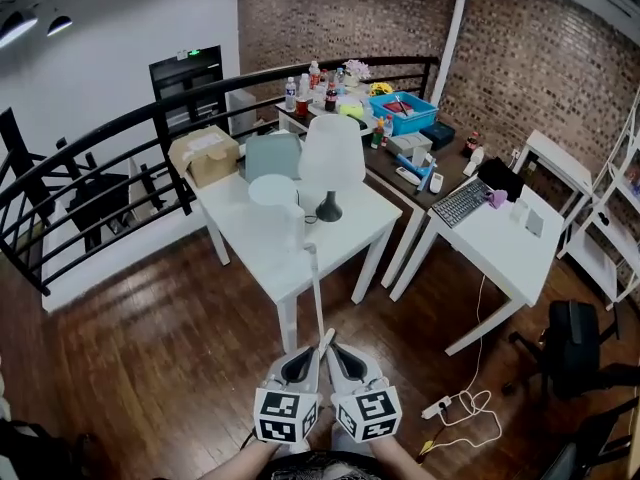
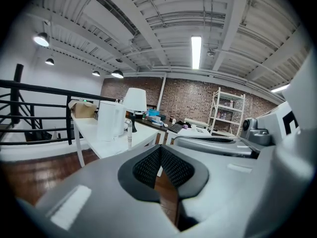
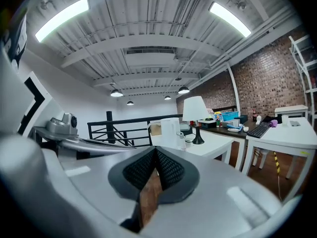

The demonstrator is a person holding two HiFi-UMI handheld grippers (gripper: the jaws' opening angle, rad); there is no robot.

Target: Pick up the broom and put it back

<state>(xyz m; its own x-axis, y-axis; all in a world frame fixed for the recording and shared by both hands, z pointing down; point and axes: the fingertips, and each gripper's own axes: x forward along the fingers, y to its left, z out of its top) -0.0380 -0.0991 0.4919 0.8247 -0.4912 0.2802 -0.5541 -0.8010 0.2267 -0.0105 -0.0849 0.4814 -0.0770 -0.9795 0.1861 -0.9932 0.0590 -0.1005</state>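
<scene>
Both pairs of fingers are pressed together, nothing pinched. On the left gripper [image 2: 159,151] the fingers [image 2: 147,166] meet pad to pad, with only wood floor showing in the slit below them. The right gripper [image 3: 155,153] is the same: fingers [image 3: 169,168] touching at the tips, floor in the gap underneath. In the head view the two grippers sit side by side low in frame, tips near each other, aimed toward the white table [image 1: 350,236]. Neither touches anything.

Task thing: a thin white pole [image 1: 315,290] stands just ahead of the tips and slants up to the table's near edge. Its top end is beside the white kettle [image 1: 272,196], with the lamp [image 1: 331,158] further back. It is likely the broom's handle. The brush end is hidden behind the gripper tips, so that can't be confirmed. The left gripper view shows the same pole upright in front of the table, next to the kettle. It looks to be leaning on the edge, but contact is too small to tell for sure.

Progress, as a judgement:
- No grip on the pole, and it is propped up, not lying on the floor [image 1: 150,348].
- That fits either the pick-up not begun or the broom already put back against the table; these pictures don't decide which.
- If the table isn't its place, all of it is left: open a gripper, clamp the pole, carry it, set it down
</scene>
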